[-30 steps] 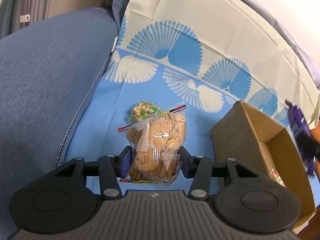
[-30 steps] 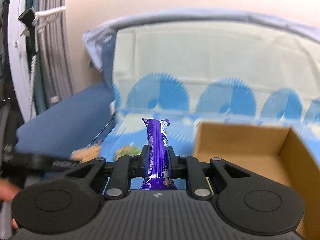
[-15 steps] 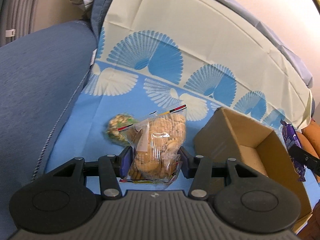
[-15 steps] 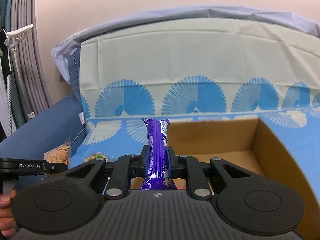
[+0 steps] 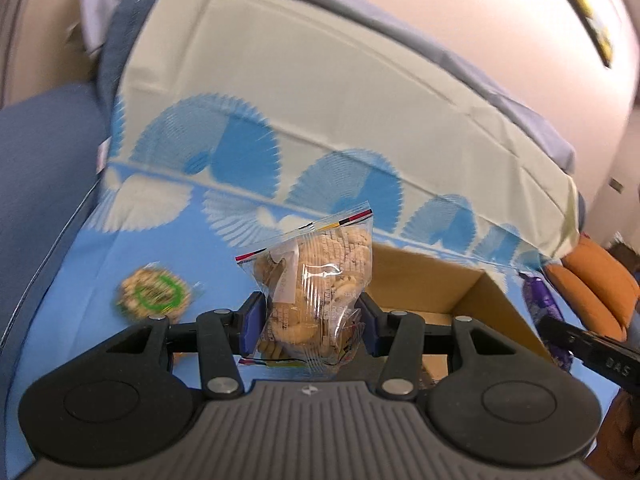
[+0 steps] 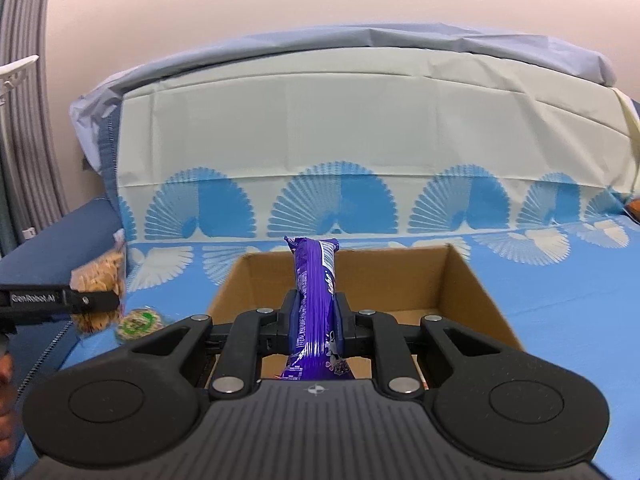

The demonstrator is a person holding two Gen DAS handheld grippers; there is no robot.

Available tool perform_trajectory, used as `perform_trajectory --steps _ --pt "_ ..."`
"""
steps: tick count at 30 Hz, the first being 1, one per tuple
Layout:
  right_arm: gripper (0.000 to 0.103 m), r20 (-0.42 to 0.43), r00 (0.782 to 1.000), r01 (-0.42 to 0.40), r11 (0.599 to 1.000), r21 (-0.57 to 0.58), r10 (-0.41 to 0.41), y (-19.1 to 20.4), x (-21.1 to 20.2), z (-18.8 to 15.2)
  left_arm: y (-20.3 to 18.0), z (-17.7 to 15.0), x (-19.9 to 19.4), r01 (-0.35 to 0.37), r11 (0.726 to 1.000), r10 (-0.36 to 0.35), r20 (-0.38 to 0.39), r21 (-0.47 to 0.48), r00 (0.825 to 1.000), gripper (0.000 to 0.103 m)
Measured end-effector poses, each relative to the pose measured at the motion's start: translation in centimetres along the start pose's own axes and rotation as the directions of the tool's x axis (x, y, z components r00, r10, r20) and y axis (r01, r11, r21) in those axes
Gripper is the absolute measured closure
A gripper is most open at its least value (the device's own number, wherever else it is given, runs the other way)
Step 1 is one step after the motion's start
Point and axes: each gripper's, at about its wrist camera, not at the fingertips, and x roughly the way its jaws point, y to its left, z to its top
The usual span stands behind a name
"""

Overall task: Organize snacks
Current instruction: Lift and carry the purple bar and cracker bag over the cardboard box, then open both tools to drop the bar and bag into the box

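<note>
Left tool: clamped on clear zip bag of biscuits, held upright between both fingers. Right tool: clamped on purple snack bar, upright, directly ahead over open cardboard box. Round green-labelled snack pack: on blue patterned cloth, ahead-left of left tool, apart from box. Orange cushions: far right.

My left gripper: black, blue pads | clear bag of tan cookies, red-yellow-black zip strip | my right gripper: black | purple wrapper, white lettering | brown cardboard box | cloth: blue and cream with fan motifs | round green-and-tan snack.
</note>
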Motion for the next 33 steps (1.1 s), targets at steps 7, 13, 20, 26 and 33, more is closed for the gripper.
perform_trajectory --steps 7,13,20,26,33 --pt "0.085 0.004 0.999 0.053 0.998 0.023 -0.053 -2.6 -0.6 -0.2 -4.3 -0.8 -0.2 0.080 0.987 -0.087 0.042 0.138 0.995 0.049" --pt "0.085 0.001 0.996 0.084 0.995 0.049 -0.084 -4.3 -0.8 -0.2 -6.2 -1.4 -0.1 0.120 0.978 -0.131 0.053 0.168 0.990 0.049" --pt "0.085 -0.007 0.994 0.107 0.992 0.064 -0.106 -5.5 -1.0 -0.4 -8.6 -2.5 0.7 0.144 0.966 -0.157 0.044 0.214 0.987 0.049" --pt "0.085 -0.011 0.992 0.125 0.989 0.073 -0.125 -6.1 -1.2 -0.4 -10.0 -3.2 0.9 0.187 0.952 -0.199 0.024 0.241 0.980 0.049" --pt "0.085 -0.014 0.991 0.133 0.989 0.071 -0.133 -6.3 -1.2 -0.4 -11.1 -3.6 1.4 0.216 0.941 -0.227 0.012 0.261 0.974 0.049"
